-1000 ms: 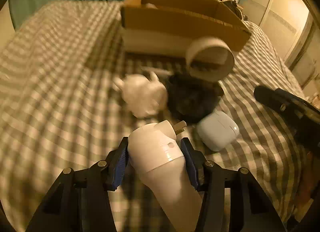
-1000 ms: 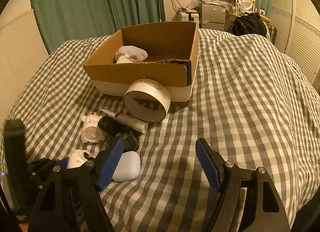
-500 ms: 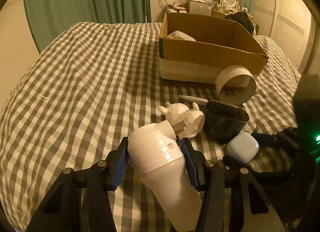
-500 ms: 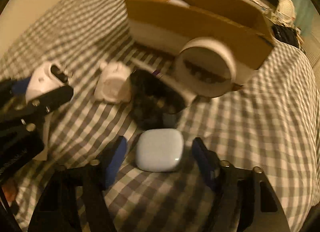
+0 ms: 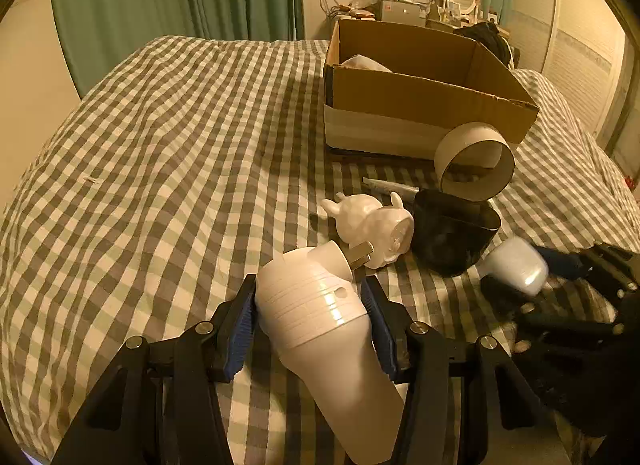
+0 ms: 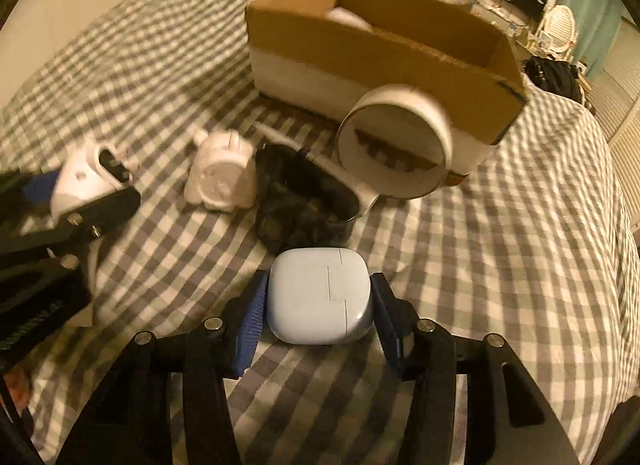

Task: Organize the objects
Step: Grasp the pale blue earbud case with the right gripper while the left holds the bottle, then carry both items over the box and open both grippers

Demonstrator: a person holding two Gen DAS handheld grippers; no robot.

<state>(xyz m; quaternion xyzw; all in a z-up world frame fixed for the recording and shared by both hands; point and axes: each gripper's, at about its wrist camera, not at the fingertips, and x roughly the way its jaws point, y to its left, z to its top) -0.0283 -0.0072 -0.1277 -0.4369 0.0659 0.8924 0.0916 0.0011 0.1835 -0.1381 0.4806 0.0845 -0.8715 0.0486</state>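
One checked bed (image 5: 160, 153), one cardboard box (image 5: 420, 101) (a white thing inside), one tape roll (image 5: 474, 163), one black cup (image 5: 454, 233), one white figurine (image 5: 372, 221), left gripper (image 5: 310, 317) clamped on one white plug (image 5: 316, 313), right gripper (image 6: 318, 305) just closing around one pale case (image 6: 318, 299), pads beside it, contact unclear.

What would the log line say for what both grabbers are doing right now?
left gripper: shut on white plug device | right gripper: closing around pale blue case | cardboard box: ahead
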